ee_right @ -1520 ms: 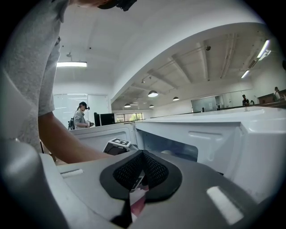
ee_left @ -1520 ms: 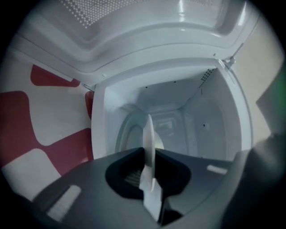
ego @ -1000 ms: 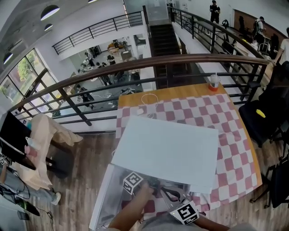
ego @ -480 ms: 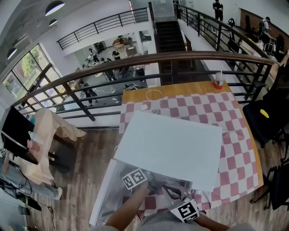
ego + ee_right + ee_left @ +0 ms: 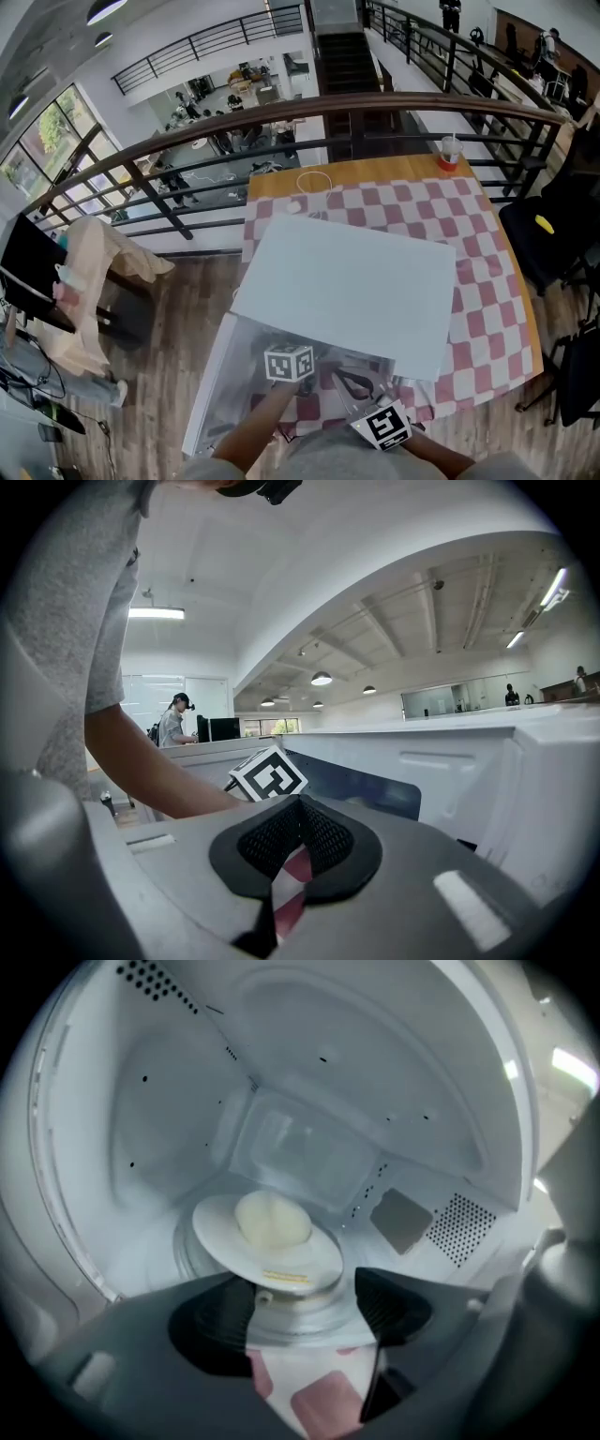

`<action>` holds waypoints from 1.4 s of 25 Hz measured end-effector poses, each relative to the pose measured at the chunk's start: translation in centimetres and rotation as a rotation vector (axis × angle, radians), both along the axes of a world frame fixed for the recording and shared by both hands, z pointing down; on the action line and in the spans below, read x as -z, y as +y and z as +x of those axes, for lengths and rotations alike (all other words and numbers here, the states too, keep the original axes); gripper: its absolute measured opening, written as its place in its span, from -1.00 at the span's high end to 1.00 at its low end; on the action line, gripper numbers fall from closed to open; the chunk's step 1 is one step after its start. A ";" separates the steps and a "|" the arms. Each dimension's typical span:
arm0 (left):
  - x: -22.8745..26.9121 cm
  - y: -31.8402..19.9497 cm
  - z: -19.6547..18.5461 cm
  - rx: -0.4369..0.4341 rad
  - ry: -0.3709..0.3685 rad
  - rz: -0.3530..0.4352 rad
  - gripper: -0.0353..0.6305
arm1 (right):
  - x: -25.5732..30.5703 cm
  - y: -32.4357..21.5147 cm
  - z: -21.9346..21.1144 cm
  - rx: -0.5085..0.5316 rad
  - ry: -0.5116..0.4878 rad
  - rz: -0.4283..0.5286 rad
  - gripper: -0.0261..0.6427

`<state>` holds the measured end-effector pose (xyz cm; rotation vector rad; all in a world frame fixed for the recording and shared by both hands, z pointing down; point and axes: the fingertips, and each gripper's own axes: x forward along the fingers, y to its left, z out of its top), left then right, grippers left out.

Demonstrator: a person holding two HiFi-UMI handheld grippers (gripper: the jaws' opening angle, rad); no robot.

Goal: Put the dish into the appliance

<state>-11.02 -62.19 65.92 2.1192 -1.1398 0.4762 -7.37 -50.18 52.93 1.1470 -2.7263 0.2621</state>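
Note:
A white plate [image 5: 281, 1262] with a pale bun [image 5: 272, 1221] rests on the glass turntable [image 5: 192, 1252] inside the white microwave [image 5: 347, 291], whose door [image 5: 217, 398] hangs open at the front left. My left gripper [image 5: 302, 1312] reaches into the cavity with its jaws opening. The plate's near rim lies just beyond the fingertips and neither pad presses on it. In the head view the left gripper [image 5: 289, 362] shows by its marker cube at the microwave's mouth. My right gripper [image 5: 298, 808] hovers outside the microwave, shut, holding nothing.
The microwave stands on a table with a red-and-white checked cloth [image 5: 478, 244]. A cup [image 5: 447, 150] and a white cable [image 5: 314, 183] lie at the far edge, by a railing [image 5: 281, 117]. A black chair [image 5: 553, 225] stands to the right.
The left gripper's marker cube has shifted a little to the right and turned at the microwave's mouth. The right gripper has stayed in place.

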 end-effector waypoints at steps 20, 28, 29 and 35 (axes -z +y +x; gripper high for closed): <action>-0.6 3.1 0.3 -0.129 -0.210 -0.109 -0.04 | 0.7 1.3 0.2 -0.017 0.018 0.032 0.93; -0.6 4.9 -0.5 -0.090 -0.177 -0.140 0.00 | 0.7 2.5 0.6 -0.031 0.054 0.045 0.93; -0.5 5.3 -0.7 -0.079 -0.171 -0.132 0.01 | 0.6 2.7 0.6 -0.034 0.055 0.044 0.93; 1.4 8.2 -2.9 0.006 -0.108 -0.057 0.04 | 1.0 4.9 0.4 -0.047 0.050 0.041 0.93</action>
